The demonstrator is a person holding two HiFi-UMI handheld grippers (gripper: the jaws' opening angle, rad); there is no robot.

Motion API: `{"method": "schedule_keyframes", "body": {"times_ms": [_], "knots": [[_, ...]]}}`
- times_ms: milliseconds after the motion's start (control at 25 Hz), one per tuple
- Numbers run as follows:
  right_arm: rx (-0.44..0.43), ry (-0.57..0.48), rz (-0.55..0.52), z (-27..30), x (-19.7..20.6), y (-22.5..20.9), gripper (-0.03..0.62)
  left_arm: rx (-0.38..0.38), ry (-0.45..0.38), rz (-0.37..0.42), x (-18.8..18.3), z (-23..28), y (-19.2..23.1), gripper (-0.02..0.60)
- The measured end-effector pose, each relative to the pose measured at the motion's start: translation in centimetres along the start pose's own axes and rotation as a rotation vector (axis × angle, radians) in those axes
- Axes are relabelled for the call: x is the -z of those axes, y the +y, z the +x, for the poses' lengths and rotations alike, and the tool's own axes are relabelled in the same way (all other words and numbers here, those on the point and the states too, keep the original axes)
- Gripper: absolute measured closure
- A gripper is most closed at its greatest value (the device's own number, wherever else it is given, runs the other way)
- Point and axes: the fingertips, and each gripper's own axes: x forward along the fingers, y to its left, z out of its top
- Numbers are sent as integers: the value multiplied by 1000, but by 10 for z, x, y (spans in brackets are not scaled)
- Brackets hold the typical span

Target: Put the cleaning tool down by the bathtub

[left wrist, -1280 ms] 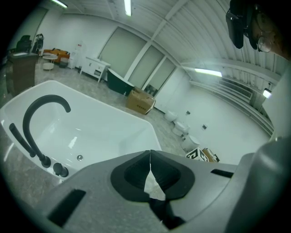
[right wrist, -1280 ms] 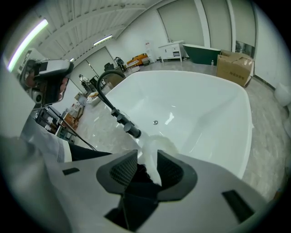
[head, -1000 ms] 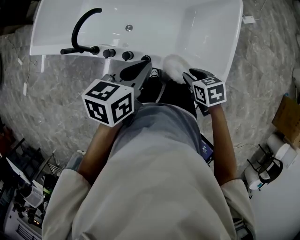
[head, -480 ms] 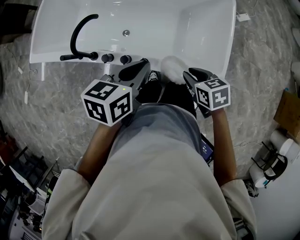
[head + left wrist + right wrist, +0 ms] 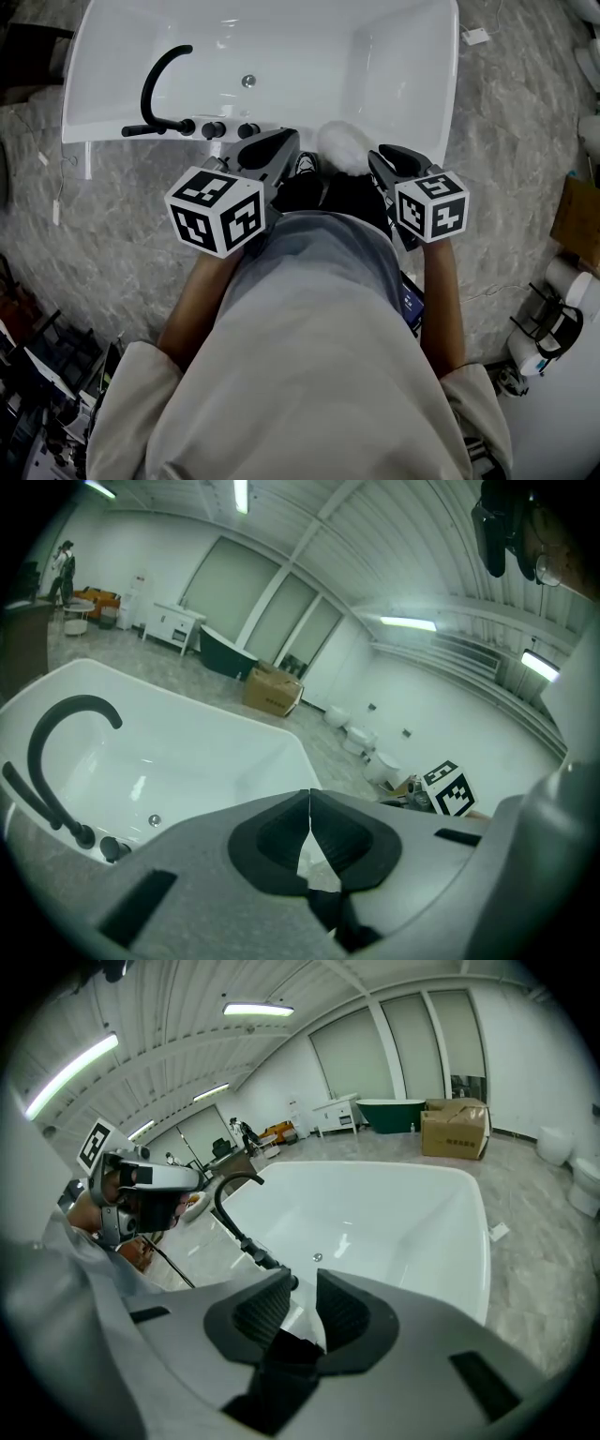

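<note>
The cleaning tool (image 5: 340, 145), a white fluffy pad, lies on the floor against the near wall of the white bathtub (image 5: 94, 120), free of both grippers. My right gripper (image 5: 384, 156) hovers just to its right. Its jaws (image 5: 303, 1283) have just been closing and stand apart with nothing between them. My left gripper (image 5: 279, 142) is just to the left of the tool, and its jaws (image 5: 309, 795) meet at the tips on nothing. The tub (image 5: 187, 752) fills the ground ahead of both grippers.
A black curved faucet (image 5: 155, 84) and black knobs (image 5: 214, 129) sit on the tub's near rim, with a drain (image 5: 248, 82) in the basin. A cardboard box (image 5: 581, 220) and a black rack (image 5: 548, 328) stand at the right. Clutter (image 5: 37, 375) lies at the lower left. The floor is grey marble.
My right gripper has lifted a little, and its cube looks larger. The white tool has stayed by the tub's wall. The left gripper is about where it was.
</note>
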Motion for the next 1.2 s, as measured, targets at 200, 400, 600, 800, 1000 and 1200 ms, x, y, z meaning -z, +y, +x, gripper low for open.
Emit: {"method": "schedule_keyframes", "body": {"times_ms": [200,400,600,800,1000,1200], "knots": [[16,-55,25,-14,-6,1,522,8,-4,13,-3,2,-4,572],[23,-94,53,-26,-5,1,523,21,-1,13,-1,4,-11,572],[37,-163,73,-47,-10,2,539,14,-14,19,-1,1,-16,572],[45,-208,85,-62,-14,7,549,17,-21,35,-2,-2,-19,572],[64,-269,110,-74,-22,6,562,29,-23,40,-4,-1,-20,572],[59,-320,147,-82,-28,7,574,33,-23,40,-4,-2,-19,572]]}}
